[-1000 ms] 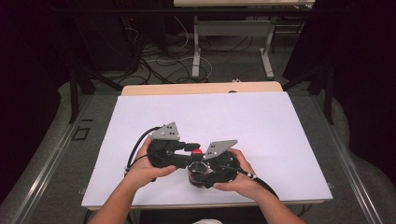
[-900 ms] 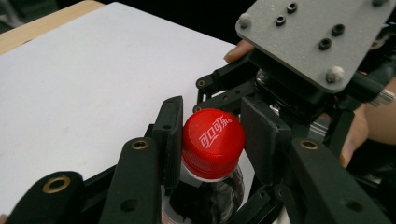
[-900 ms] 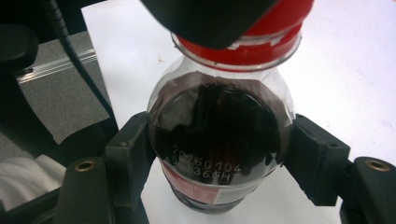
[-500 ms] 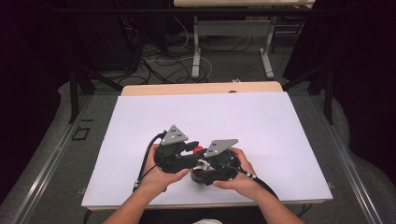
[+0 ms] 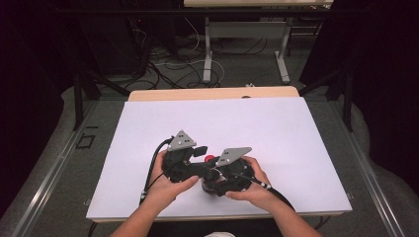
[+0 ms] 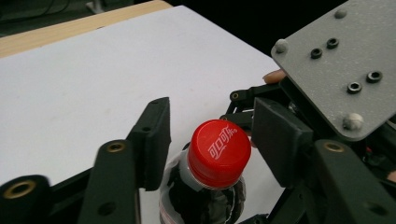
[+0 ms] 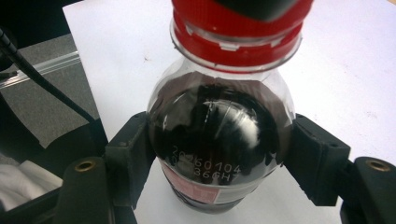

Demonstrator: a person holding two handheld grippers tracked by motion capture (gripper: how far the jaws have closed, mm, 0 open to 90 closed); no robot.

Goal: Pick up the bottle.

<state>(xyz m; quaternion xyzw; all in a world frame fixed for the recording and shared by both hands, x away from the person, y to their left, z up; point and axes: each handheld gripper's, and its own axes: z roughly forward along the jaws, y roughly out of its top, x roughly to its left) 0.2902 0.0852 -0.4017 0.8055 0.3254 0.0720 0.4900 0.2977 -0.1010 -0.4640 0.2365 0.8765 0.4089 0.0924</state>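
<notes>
- Near edge of the tabletop (image 5: 148, 128): both hands are in close together, left hand (image 5: 165, 190) and right hand (image 5: 252, 190), each with a gripper, pretty much bunched up in the middle.
- The right gripper (image 7: 219, 163) is clamped on a cola bottle (image 7: 219, 140), pads pressed on either side of its dark shoulder, just above the label. Bottle's standing upright on the white sheet.
- Just past that, the left gripper (image 6: 210, 135) sits around the red cap (image 6: 218, 151), and its jaws have just been opening. The cap is between them with a visible gap on both sides, so it's let go, not pinching.
- From the high view you only catch a bit of the red cap (image 5: 210, 158) peeking between the two grey plates.
- Farther out, the white sheet runs back to a strip of bare wood (image 5: 212, 93) at the far edge.
- Beyond that, cables (image 5: 173, 64) on the floor and another table's legs (image 5: 207, 54).
</notes>
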